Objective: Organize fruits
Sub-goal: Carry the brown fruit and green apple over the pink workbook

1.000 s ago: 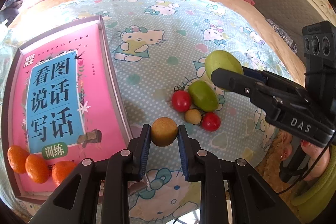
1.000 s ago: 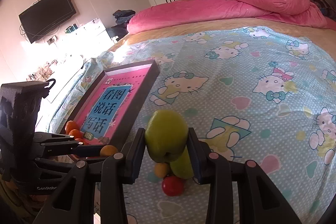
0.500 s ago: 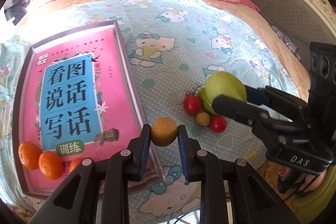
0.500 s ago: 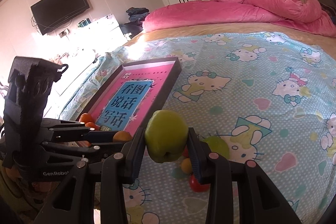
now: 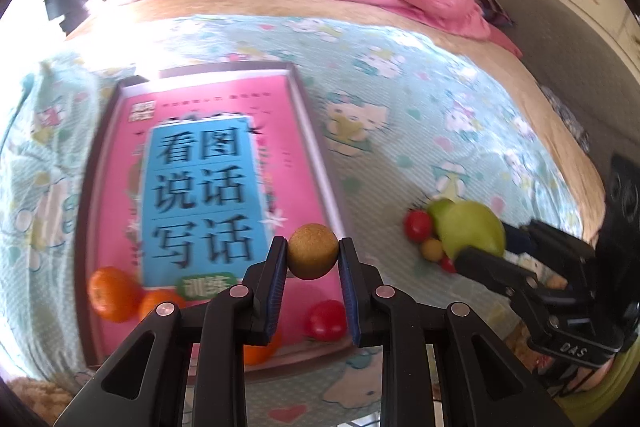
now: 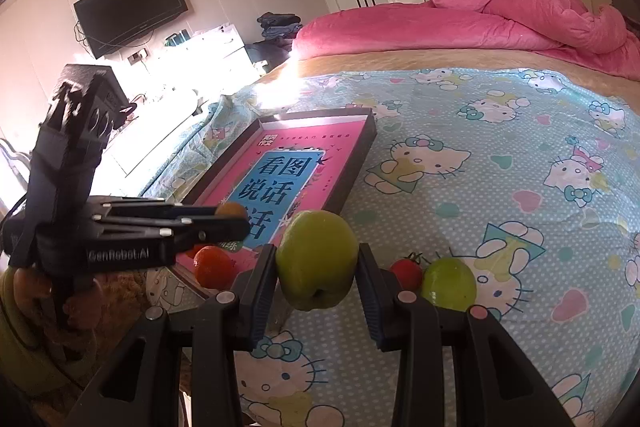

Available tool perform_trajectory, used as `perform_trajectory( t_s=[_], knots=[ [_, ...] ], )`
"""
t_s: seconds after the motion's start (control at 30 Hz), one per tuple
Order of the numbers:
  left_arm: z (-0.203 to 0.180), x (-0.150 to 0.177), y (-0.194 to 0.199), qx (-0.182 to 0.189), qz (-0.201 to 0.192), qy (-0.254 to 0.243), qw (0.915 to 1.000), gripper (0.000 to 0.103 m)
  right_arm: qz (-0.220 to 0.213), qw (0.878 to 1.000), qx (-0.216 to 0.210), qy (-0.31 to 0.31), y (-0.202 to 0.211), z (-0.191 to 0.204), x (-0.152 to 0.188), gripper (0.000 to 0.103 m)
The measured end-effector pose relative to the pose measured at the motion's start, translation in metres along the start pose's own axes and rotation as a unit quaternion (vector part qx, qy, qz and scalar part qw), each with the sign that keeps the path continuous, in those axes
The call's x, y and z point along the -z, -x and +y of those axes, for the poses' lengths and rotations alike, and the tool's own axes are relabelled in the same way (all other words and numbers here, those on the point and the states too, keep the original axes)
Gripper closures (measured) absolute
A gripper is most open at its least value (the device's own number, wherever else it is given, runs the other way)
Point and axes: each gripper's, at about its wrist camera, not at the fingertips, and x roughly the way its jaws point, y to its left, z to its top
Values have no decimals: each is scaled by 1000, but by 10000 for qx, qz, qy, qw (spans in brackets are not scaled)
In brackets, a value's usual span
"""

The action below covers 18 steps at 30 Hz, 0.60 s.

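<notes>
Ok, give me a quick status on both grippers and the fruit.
Left gripper shut on small brown fruit, over the tray. Right gripper shut on green apple. Nothing blocking the tray.

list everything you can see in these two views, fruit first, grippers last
small brown fruit: one, tan-brown, between the left gripper's pads, in front of the tray
green apple: one, yellow-green, between the right gripper's pads
green fruit: one, green, on the sheet
cherry tomatoes: at least two on the sheet beside the green fruit, red; one more in the tray
small yellow fruit: one, yellowish, with the tomatoes on the sheet
oranges: at least three, orange, at the tray's near end
tray: one, dark rim, pink and blue printed base, on the sheet
bed sheet: one, light blue cartoon-cat print
duvet: one, pink, far end of bed
television: one, black, on wall
left gripper: shut on small brown fruit
right gripper: shut on green apple
</notes>
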Motion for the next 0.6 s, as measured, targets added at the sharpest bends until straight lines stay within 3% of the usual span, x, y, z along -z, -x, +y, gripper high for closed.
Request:
perform_trajectory(
  t_s=[0.6],
  knots=[
    [68,-6,12,-378,-140,705,9967,77,242,9993,-243,173,-25,33,3,64]
  ],
)
